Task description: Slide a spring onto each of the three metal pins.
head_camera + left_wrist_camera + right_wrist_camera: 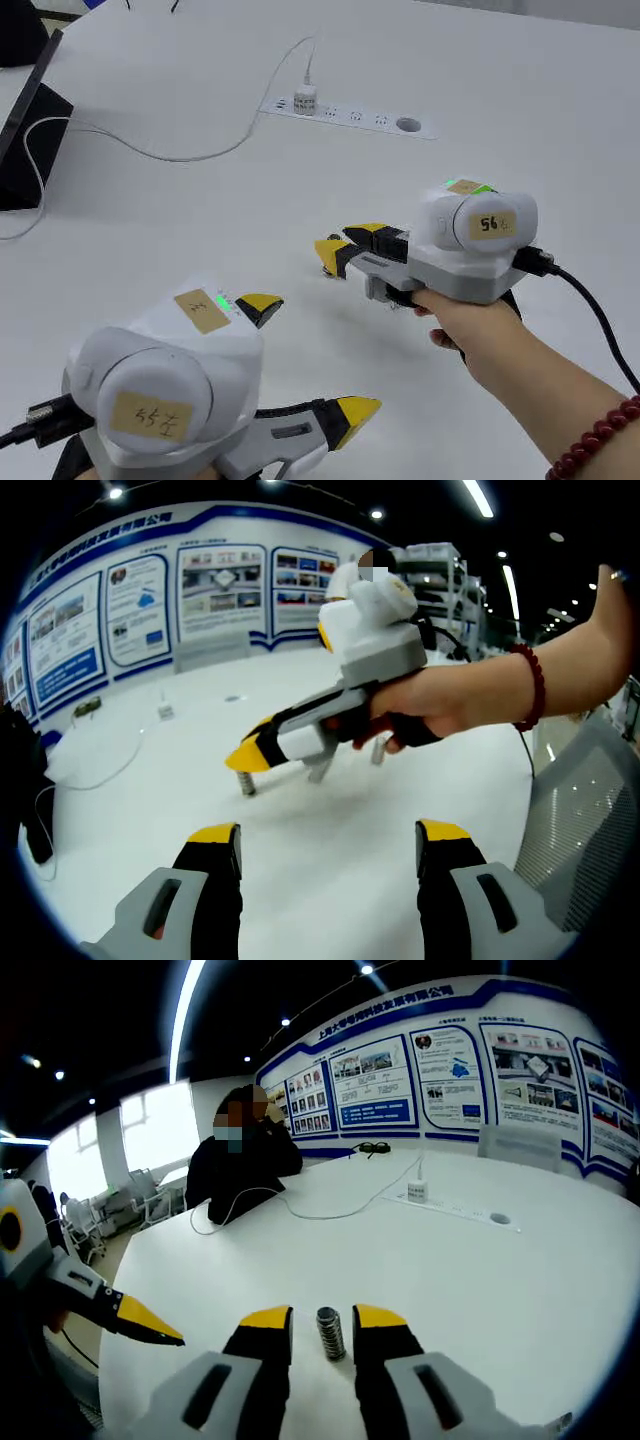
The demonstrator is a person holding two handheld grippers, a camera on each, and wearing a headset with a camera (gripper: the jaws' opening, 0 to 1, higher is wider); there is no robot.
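Two yellow-tipped jaws of the right gripper point(323, 1320) stand narrow, low over the white table point(200, 220). A short coiled spring point(330, 1332) stands upright on the table between their tips. In the right gripper view a thin strip of table shows on each side of the spring, so the jaws bracket it without clamping it. In the left gripper view the spring sits just under the right gripper's tips, its base on the table. A hand point(450, 310) with a red bead bracelet point(595, 440) at the wrist holds this gripper.

Nearer the person, the left gripper point(308, 357) has its jaws spread wide with nothing between them. It is well apart from the spring and points toward the right gripper.

Farther back on the table lies a white power strip point(345, 113) with a white charger point(305, 98) plugged in. A white cable point(150, 152) trails from it toward a black box point(25, 120) at the table's left edge. In the right gripper view a person point(235, 1160) in dark clothes sits at the far side of the table.
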